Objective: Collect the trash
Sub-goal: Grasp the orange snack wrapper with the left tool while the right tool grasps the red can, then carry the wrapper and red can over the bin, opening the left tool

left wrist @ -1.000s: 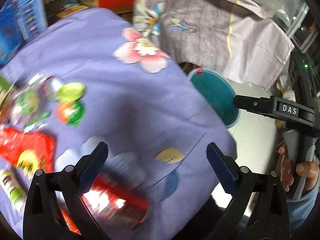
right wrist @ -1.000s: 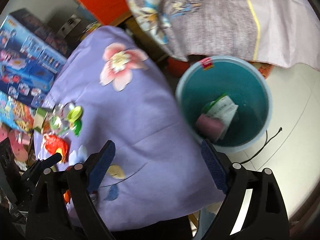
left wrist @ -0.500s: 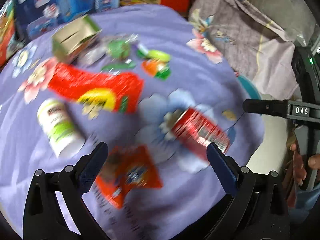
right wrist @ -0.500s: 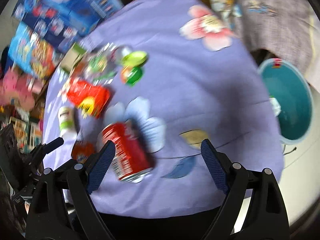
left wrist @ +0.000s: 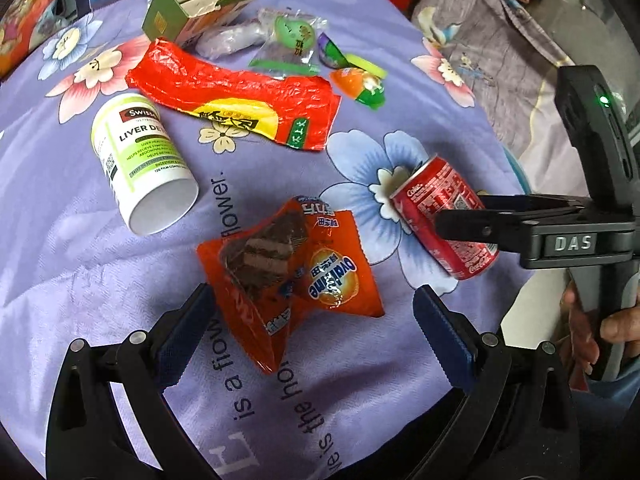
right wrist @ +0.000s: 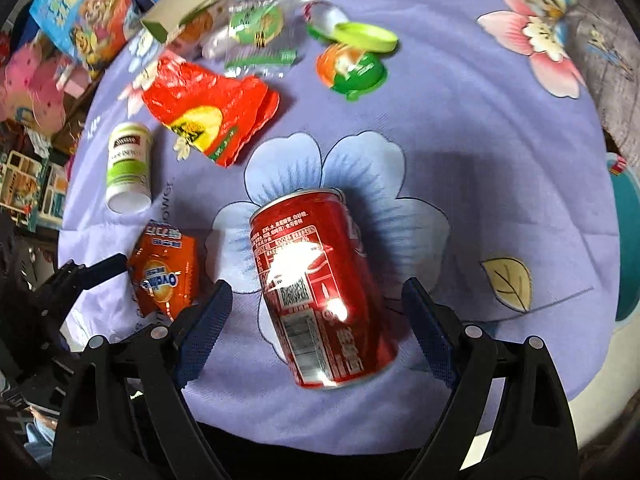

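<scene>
Both claws gaped wide and empty, the right claw [right wrist: 316,306] straddling the toppled red can [right wrist: 322,292], which could roll off the bench [right wrist: 500,152] if nudged.

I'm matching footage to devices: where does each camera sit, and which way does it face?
Left wrist: on the left gripper, looking steeply down at the orange snack packet; shows the right gripper and a hand.
Right wrist: on the right gripper, looking down over the red can; shows the left gripper at left.
Shared: can, packet, white bottle, purple cloth.
</scene>
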{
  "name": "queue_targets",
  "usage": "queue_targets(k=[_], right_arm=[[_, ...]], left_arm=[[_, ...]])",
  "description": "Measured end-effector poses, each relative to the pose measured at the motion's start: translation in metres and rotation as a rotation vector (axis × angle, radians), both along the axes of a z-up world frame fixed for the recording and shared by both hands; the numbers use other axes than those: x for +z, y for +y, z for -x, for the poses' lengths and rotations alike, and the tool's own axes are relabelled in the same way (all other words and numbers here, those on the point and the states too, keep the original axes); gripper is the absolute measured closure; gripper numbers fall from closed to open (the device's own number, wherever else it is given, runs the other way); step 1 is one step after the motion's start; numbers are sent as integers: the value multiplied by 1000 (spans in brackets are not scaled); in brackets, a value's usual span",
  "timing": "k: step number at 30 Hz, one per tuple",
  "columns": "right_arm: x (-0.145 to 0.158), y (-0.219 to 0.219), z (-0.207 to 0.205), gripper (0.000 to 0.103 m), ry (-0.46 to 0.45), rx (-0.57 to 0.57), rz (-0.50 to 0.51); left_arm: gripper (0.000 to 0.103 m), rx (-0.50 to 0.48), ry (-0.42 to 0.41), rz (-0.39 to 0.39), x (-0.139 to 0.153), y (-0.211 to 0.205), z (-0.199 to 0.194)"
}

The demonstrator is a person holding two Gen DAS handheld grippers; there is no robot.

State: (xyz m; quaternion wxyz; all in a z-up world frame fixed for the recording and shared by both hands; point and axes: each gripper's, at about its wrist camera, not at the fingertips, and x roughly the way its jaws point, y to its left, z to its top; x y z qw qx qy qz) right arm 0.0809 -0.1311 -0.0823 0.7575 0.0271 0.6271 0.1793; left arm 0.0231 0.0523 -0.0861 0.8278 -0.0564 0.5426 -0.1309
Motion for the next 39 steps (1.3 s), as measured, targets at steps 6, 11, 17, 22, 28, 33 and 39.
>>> queue_targets(k=[6,11,17,22,28,33,39], right_arm=[[-13,6,-6,41,17,26,20],[-6,3,-4,42,-15,20,8],[7,-15,-9,42,-42,-52,-34],[14,-30,-7,42,-64,-79,-49],[10,-46,-2,42,-66,-114,-74],[8,-59,0,42,-68,-145,-105],[12,-75,2,42,-81,-187,-156]], left_arm=[[4,-2,-3,-16,-1,2,0],[4,8,3,-17,-3,4,-1],[4,7,13,-44,-9,-1,-3],[4,27,31,-72,-19,-7,-12],[10,37,21,-71,-25,-12,-18],[52,33,-9,-77,-19,-15,-17],[81,15,-36,-71,-9,-18,-20]])
